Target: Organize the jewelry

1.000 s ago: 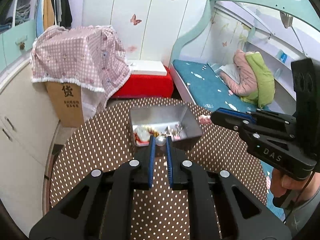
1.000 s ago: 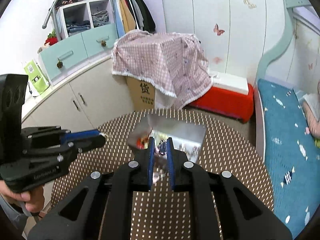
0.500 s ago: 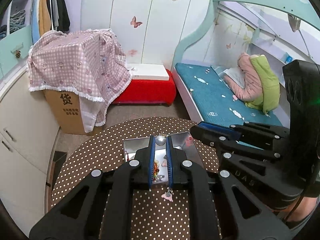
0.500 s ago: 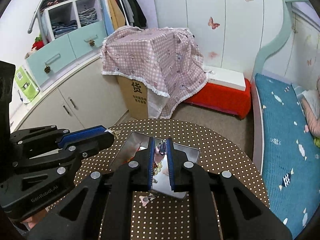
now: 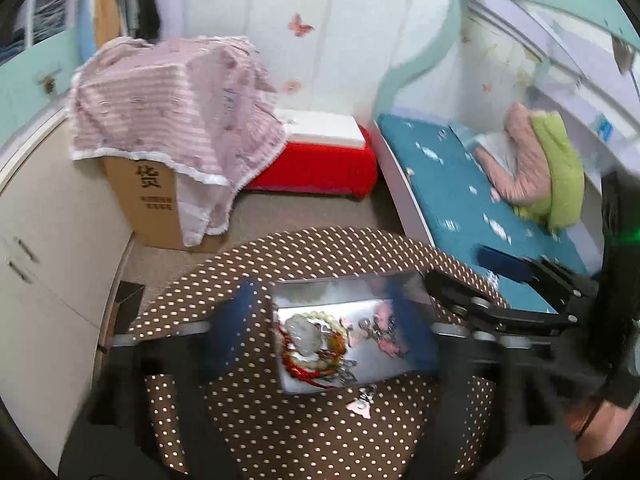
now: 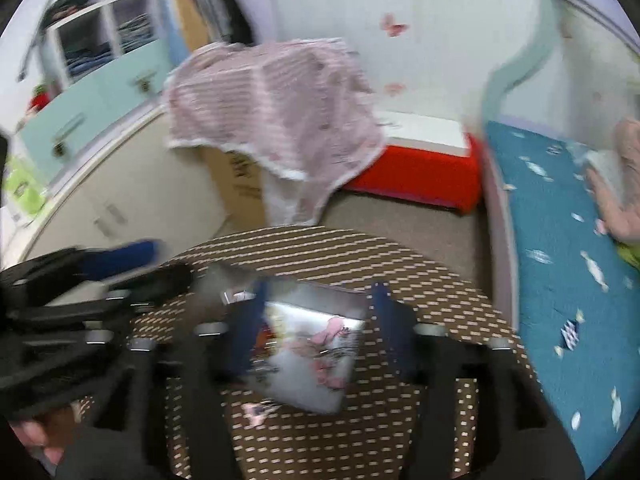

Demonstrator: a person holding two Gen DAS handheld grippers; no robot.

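Observation:
A silver metal tray (image 5: 384,372) lies on the round brown polka-dot table (image 5: 280,424). It holds a bead bracelet with a pale stone (image 5: 306,334), red cord and pink pieces (image 5: 386,342). A pink charm (image 5: 360,402) lies on the table just in front of the tray. My left gripper (image 5: 328,332) is open wide and empty above the tray. My right gripper (image 6: 320,332) is also open wide and empty above the tray (image 6: 344,304); the pink charm (image 6: 256,410) shows there too. Both views are motion-blurred.
Past the table stand a cardboard box under a pink cloth (image 5: 168,120), a red box with a white lid (image 5: 320,160), and a bed with a teal mattress (image 5: 460,200) on the right. White cabinets (image 5: 48,220) run along the left.
Both grippers were shut on small jewelry pieces; now both are open wide and empty. A pearl-like bead and a pink piece left the fingers. Both views have risen and pulled back from the tray.

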